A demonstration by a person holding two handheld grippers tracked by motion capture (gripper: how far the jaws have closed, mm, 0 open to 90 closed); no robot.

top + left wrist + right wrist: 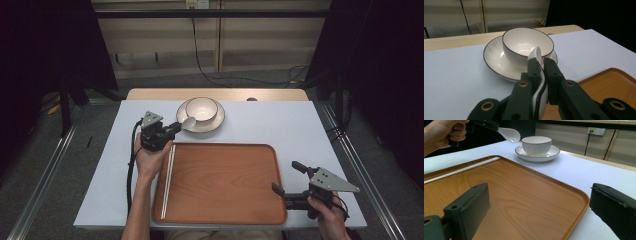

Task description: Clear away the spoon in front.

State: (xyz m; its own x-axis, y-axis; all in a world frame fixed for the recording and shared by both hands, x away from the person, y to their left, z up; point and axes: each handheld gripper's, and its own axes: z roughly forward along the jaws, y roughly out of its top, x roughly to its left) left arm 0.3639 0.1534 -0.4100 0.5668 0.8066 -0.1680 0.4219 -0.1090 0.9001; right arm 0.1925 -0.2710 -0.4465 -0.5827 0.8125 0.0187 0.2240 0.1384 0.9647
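The room (pixel 60 45) is dim, black curtains at both sides, a pale panelled wall behind with a cable hanging down it, and grey floor around the table. The table (pixel 280 125) is covered by a light blue-white sheet, with a strip of bare wood showing at its far edge.

The tray (pixel 225 185) is brown wood-grain with rounded corners, lying on the near half of the table. A pair of white chopsticks (pixel 168 180) lies inside along the tray's left rim, long axis running near to far.

The plate (pixel 218 121) sits just beyond the tray's far edge, white with a dark rim, and the bowl (pixel 202 109) stands upright on it.

The left gripper (pixel 176 128) is held above the table at the tray's far left corner, jaws clamped on the handle of the spoon (pixel 188 123). The spoon is white; its long axis runs from the jaws toward the bowl, scoop end forward, hanging over the plate's near-left rim just beside the bowl. In the left gripper view the spoon is gripped edge-on, its tip level with the bowl's rim.

The right gripper (pixel 287 177) is at the tray's near right corner, jaws spread wide and holding nothing; one jaw is over the tray's edge, the other over the sheet.
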